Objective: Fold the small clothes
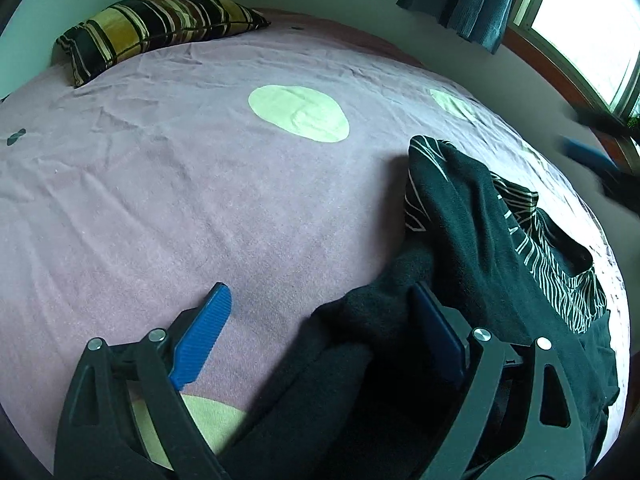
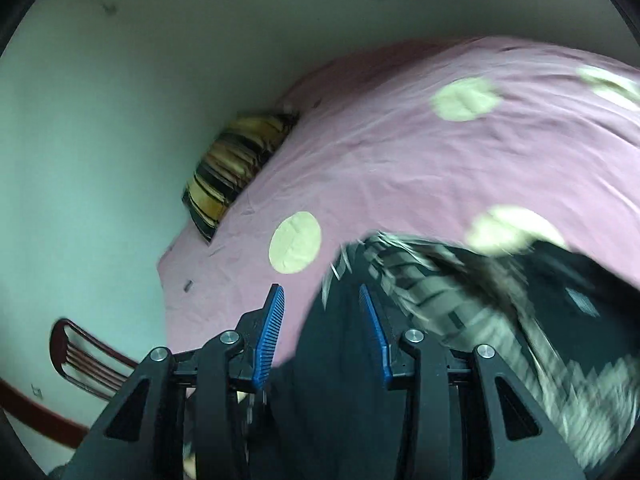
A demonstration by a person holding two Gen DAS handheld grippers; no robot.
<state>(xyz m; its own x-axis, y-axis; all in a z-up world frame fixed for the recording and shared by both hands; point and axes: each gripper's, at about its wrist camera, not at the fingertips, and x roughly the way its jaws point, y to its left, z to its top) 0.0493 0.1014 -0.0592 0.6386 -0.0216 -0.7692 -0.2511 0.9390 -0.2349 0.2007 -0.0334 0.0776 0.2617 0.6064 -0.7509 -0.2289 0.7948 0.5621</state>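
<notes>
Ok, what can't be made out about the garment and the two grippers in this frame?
- Black patterned garment: the right wrist view shows it motion-blurred; type and fold state unclear.
- Its near end: hidden in the left wrist view behind the left gripper.
- Right gripper: jaws apart around dark cloth; contact unclear.
- Object at the right edge of the left wrist view: blurred, unidentifiable.
</notes>
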